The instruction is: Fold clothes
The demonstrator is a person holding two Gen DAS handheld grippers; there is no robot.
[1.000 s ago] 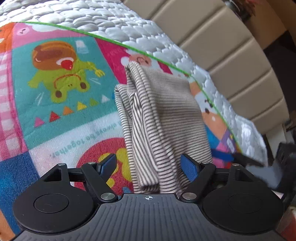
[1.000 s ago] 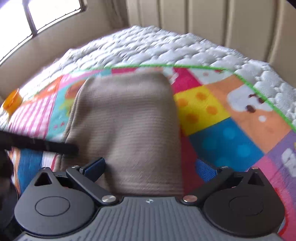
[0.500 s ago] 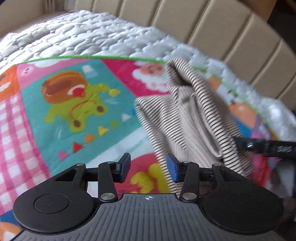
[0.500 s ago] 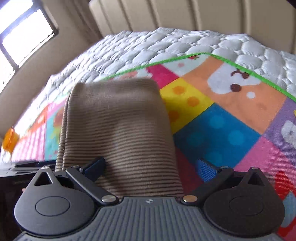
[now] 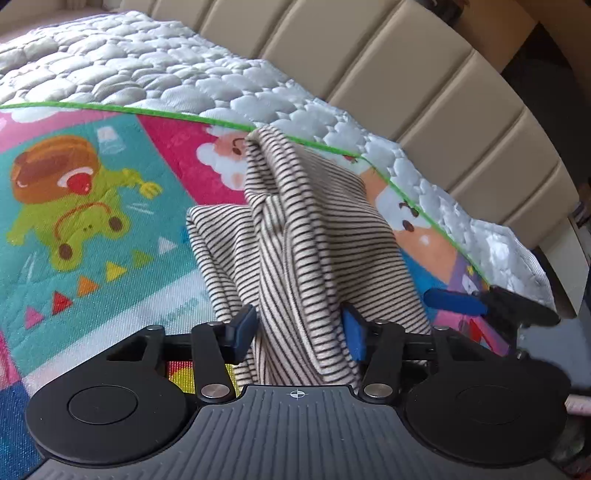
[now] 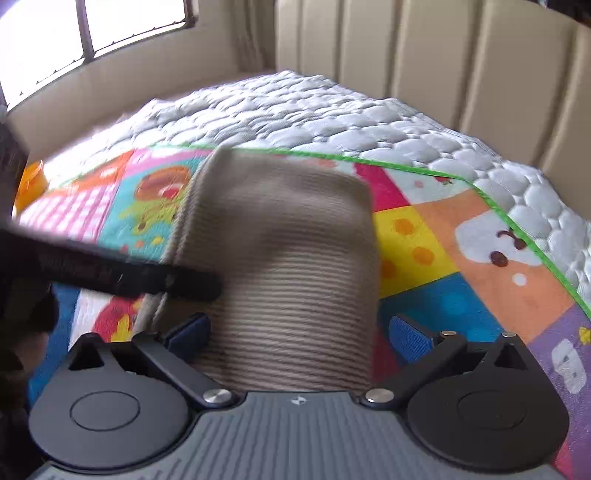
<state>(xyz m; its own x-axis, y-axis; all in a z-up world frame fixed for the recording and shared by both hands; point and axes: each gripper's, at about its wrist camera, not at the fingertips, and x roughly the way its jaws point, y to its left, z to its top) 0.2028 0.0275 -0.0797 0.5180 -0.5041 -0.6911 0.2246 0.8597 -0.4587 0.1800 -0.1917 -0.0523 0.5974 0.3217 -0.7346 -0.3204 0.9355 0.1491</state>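
Note:
A beige garment with thin dark stripes (image 5: 295, 236) lies bunched on the colourful play mat (image 5: 92, 206). Its near end rises in upright folds between the blue pads of my left gripper (image 5: 298, 332), which is shut on it at a middling width. In the right wrist view the same garment (image 6: 288, 258) looks blurred and runs between the wide jaws of my open right gripper (image 6: 299, 332). Its left pad (image 6: 192, 328) touches the cloth edge and its right pad (image 6: 406, 338) stands clear. One of the left gripper's black fingers (image 6: 140, 275) crosses in from the left.
The mat with its green border (image 5: 184, 116) lies on a quilted white mattress (image 5: 166, 70) against a padded beige headboard (image 5: 424, 92). A window (image 6: 92, 22) is at the far left, and an orange object (image 6: 31, 182) sits near the mat's left edge. The right gripper's finger (image 5: 491, 301) shows beside the bed's right edge.
The left jaws narrowed, then the gripper shifted right so the striped cloth now sits between its pads. The right jaws kept their width while that view swung slightly.

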